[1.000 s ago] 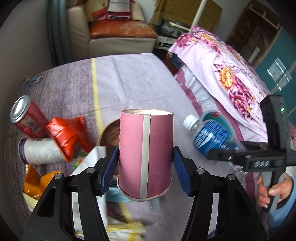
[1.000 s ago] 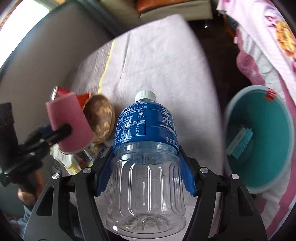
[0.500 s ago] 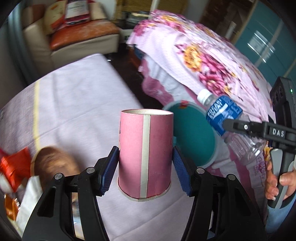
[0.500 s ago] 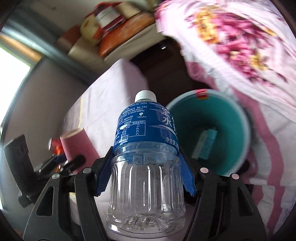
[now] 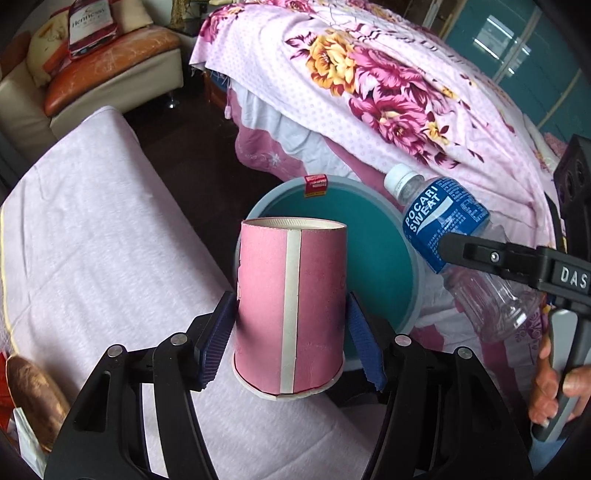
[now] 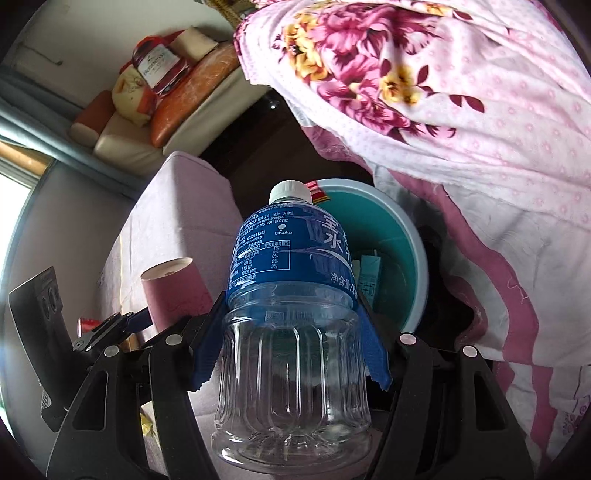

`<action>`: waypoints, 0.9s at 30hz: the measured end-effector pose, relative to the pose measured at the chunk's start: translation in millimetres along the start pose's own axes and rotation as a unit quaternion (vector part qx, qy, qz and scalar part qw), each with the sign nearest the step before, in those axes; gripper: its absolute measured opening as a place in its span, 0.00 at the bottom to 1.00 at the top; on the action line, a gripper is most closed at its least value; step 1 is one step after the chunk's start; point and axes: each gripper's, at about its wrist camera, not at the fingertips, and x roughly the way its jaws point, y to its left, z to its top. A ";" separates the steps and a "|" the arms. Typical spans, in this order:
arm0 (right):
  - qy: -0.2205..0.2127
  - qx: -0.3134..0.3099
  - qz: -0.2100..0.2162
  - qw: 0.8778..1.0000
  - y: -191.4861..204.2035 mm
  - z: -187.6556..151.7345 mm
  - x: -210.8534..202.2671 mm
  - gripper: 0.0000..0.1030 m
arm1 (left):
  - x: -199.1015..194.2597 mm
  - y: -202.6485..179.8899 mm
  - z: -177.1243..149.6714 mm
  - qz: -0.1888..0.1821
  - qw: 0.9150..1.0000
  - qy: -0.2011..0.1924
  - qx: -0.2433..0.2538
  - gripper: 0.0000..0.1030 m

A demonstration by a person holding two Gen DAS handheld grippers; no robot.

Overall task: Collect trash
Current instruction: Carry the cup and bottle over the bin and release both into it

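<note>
The bottle reads "POCARI SWEAT" in white on its blue label in the left wrist view; the right wrist view shows the label's other face, with "Otsuka", a nutrition table and Chinese characters too small to read. A red bag on the sofa bears "Hennessy". "DAS" is printed on the right hand-held gripper, which clamps the clear, empty-looking bottle by its body, held over the teal bin. The left hand-held gripper squeezes a pink paper cup with a white seam stripe, held above the edge of the lilac-covered worktop, just beside the bin. Only the right wrist view sees into the bin, where a small carton lies partly hidden behind the bottle. A red sticker on the bin rim is illegible. The floral bedspread hangs beyond.
</note>
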 end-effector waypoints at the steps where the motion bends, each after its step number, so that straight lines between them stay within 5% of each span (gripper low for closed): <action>1: 0.000 0.000 -0.001 1.000 -0.2 0.4 0.8 0.60 | 2.5 -1.1 2.2 -0.001 1.000 0.001 0.000 0.62; 5: 0.003 0.001 -0.004 1.000 -3.0 1.6 3.4 0.60 | 4.3 0.6 3.6 0.002 1.000 -0.003 -0.007 0.78; 20: 0.021 0.006 -0.027 0.999 6.4 -0.4 22.1 0.61 | -3.2 30.9 -19.4 -0.001 0.999 0.007 -0.041 0.80; 27: 0.032 0.007 -0.038 0.999 17.5 -4.6 28.3 0.71 | -11.7 40.9 -31.4 -0.006 0.998 0.006 -0.055 0.81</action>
